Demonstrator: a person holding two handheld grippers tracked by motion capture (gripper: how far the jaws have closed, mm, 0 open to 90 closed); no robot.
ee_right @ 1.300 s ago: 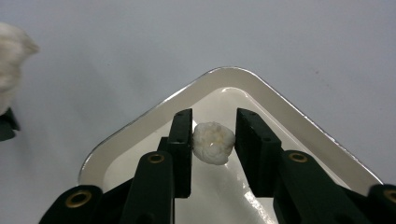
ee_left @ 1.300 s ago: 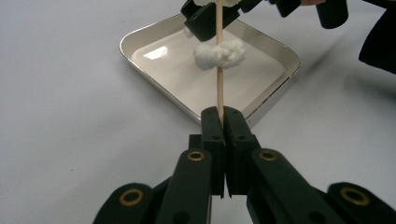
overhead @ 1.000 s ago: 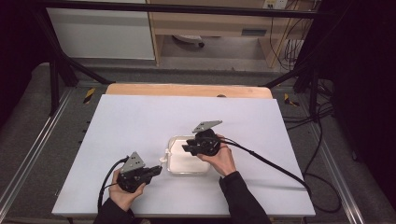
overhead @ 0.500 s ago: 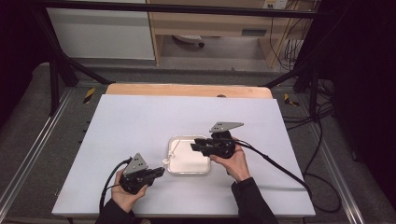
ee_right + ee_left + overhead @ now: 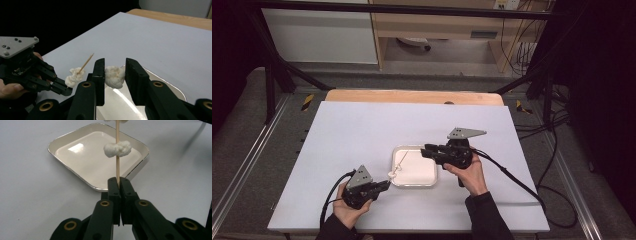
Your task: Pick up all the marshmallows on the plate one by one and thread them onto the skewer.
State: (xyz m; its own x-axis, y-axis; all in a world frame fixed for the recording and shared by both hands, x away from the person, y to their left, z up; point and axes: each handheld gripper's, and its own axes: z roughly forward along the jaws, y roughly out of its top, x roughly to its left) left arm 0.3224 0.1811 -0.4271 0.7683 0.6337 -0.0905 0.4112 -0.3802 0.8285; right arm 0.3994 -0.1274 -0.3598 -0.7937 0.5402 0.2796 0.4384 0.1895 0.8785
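Skewer work over a wide white table, with bare surface far, left and right of the action, and the far wooden edge well away. Near the table's middle sits the cream tray, square with rounded corners and a raised rim, nothing lying on its floor. At its near left corner the left gripper has its jaws squeezed tight on the blunt end of the thin wooden skewer, which slants out over the tray; one white fluffy piece is threaded partway along it. The right gripper hovers above the tray's far right rim, jaws partly open and pinching a second white piece between the pads. In the right gripper view that piece hangs just beside the skewer's pointed tip, not touching it. Both hands sit at the near edge.
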